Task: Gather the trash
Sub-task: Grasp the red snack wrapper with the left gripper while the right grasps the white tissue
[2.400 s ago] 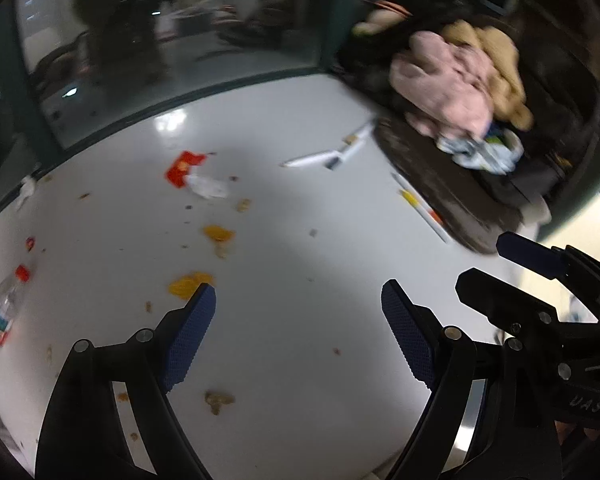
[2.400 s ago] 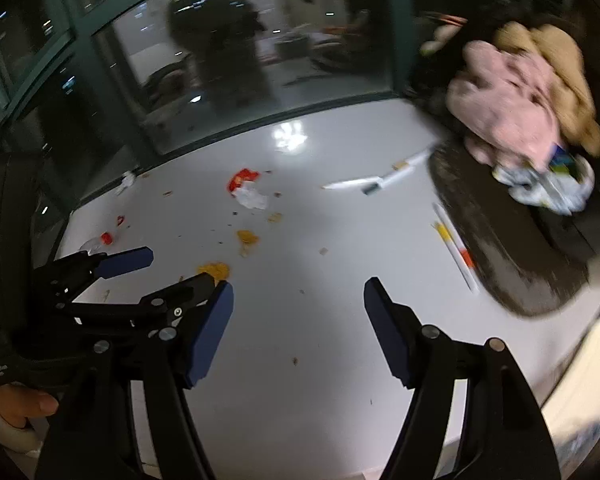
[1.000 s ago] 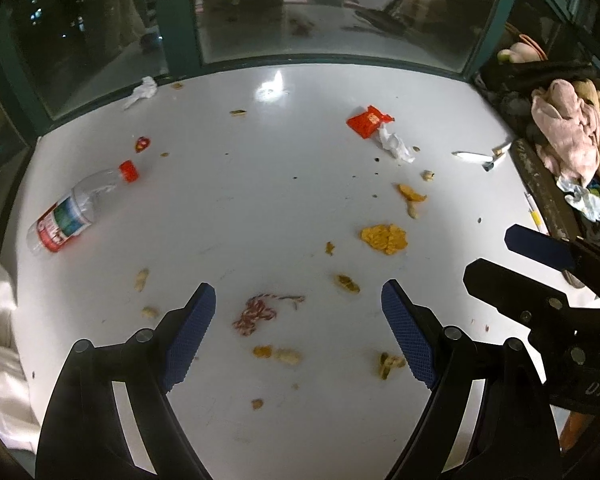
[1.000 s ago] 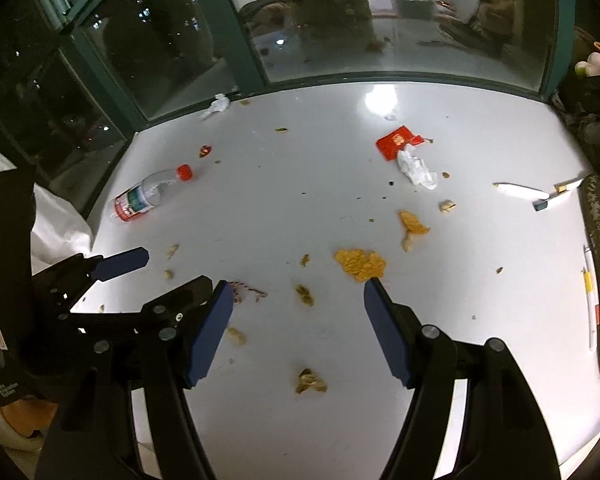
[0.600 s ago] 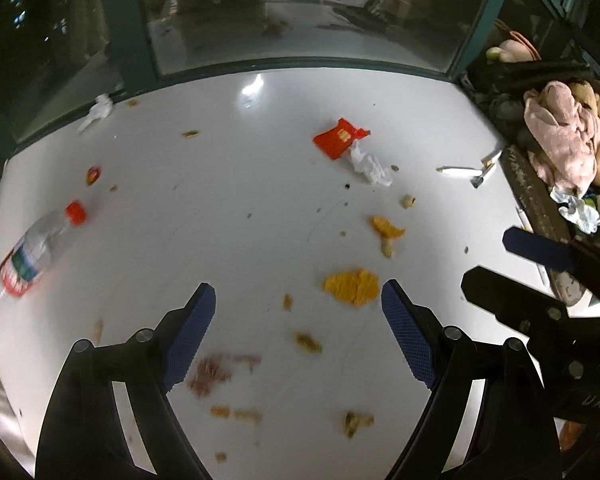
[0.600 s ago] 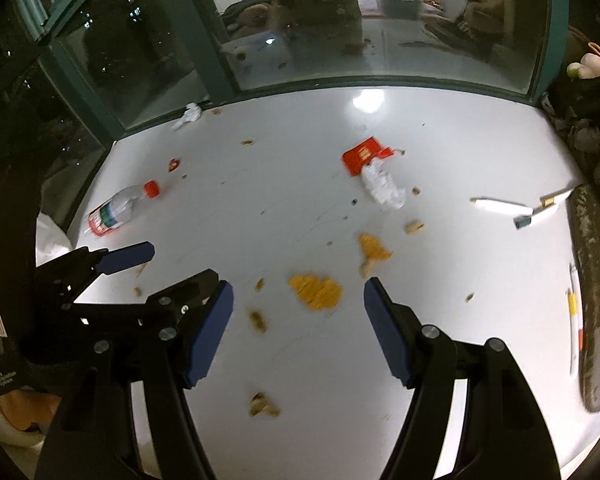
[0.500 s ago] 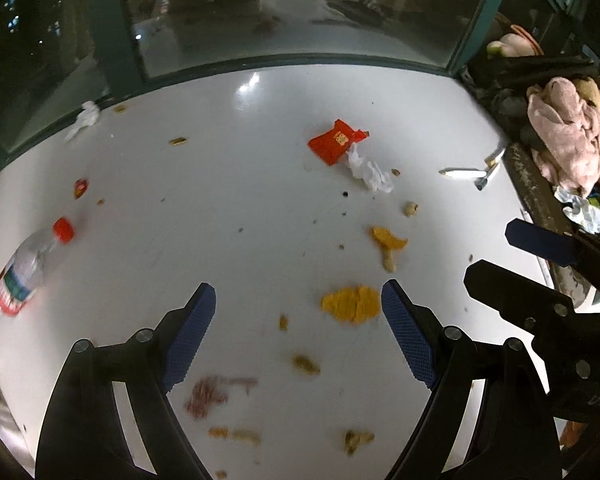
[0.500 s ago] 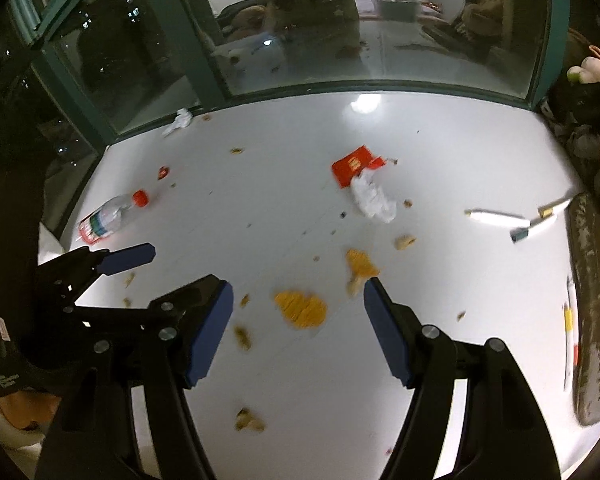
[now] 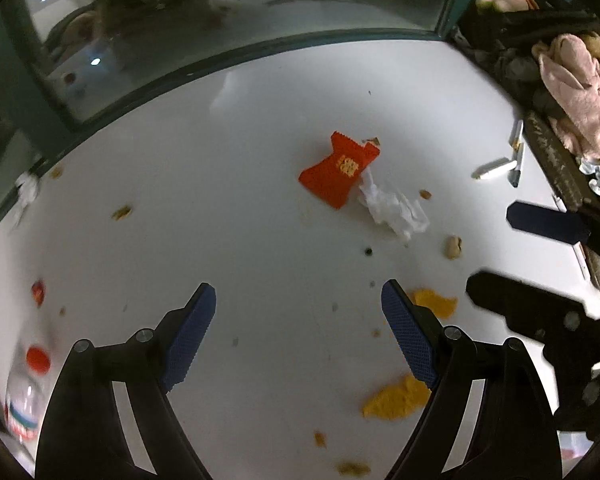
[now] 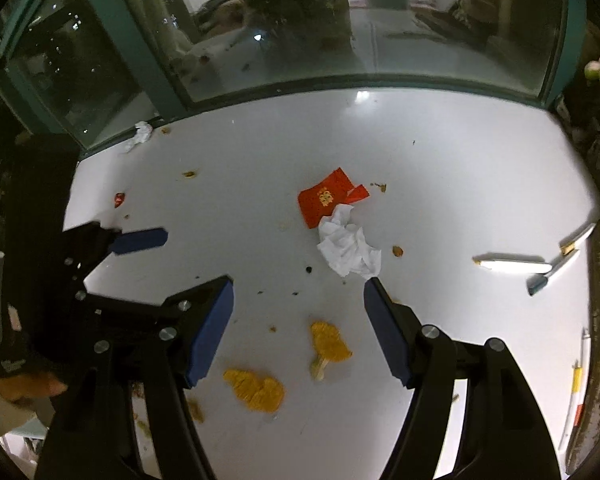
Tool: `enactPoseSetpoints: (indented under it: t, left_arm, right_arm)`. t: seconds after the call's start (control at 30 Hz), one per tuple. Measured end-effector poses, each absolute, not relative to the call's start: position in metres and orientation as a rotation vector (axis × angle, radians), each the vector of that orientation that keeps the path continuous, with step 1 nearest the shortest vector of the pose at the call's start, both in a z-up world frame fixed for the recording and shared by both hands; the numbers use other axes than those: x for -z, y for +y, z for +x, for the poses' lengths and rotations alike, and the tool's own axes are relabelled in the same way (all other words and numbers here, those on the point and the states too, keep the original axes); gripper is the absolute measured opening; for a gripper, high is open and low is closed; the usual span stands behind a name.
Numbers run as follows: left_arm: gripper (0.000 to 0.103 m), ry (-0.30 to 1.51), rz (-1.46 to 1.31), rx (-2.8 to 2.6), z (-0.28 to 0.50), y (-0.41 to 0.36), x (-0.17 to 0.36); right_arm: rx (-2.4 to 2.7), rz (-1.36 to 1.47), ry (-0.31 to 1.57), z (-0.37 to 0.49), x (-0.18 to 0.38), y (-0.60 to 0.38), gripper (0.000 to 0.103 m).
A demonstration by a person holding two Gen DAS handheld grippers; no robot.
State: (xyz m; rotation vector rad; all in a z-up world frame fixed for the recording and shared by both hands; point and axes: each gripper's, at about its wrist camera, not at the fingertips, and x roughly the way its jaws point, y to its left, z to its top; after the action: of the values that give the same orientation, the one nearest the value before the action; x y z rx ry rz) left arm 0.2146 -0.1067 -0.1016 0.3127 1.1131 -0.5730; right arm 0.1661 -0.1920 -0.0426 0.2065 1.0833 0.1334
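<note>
A red packet (image 9: 339,172) (image 10: 326,199) lies on the white table with a crumpled white tissue (image 9: 394,210) (image 10: 348,248) touching its near side. Orange peel pieces (image 9: 398,402) (image 10: 256,389) lie closer to me. A plastic bottle with a red cap (image 9: 24,396) lies at the far left. My left gripper (image 9: 300,336) is open and empty, short of the packet. My right gripper (image 10: 298,320) is open and empty, its right pad near the tissue's near edge. Each gripper shows in the other's view.
Crumbs and small scraps are scattered over the table (image 10: 440,152). A second tissue (image 10: 140,134) lies by the glass wall at the back left. Pens and markers (image 10: 512,266) lie at the right, beside a dark tray with pink cloth (image 9: 580,100).
Both grippers have moved forward over the table toward the red packet and tissue, which now look larger and closer. Both stay open.
</note>
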Motion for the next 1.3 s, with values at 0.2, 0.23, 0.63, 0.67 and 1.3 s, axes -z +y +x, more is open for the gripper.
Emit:
enactPoseSetpoints:
  t: [0.2,0.23,0.63,0.67,1.3]
  left_arm:
    - [0.082,1.101,0.391,0.678,0.238,-0.137,0.124]
    - [0.082,1.099,0.405,0.691,0.241,-0.142,0.127]
    - [0.080,1.046,0.551,0.887,0.265,-0.174,0.156]
    - [0.080,1.033,0.561,0.909,0.266,-0.176,0.158]
    - [0.070,0.846,0.713,1.112,0.262,-0.192,0.166]
  right_arm:
    - [-0.116,0.219,1.110,0.188,0.067,-0.208,0.065]
    - [-0.114,0.213,1.113,0.191,0.070,-0.210,0.065]
    - [-0.134,0.209,1.135,0.212,0.102,-0.219,0.065]
    - [-0.135,0.210,1.133,0.213,0.104,-0.221,0.065]
    - [-0.208,0.011,1.108,0.213,0.125,-0.207,0.055]
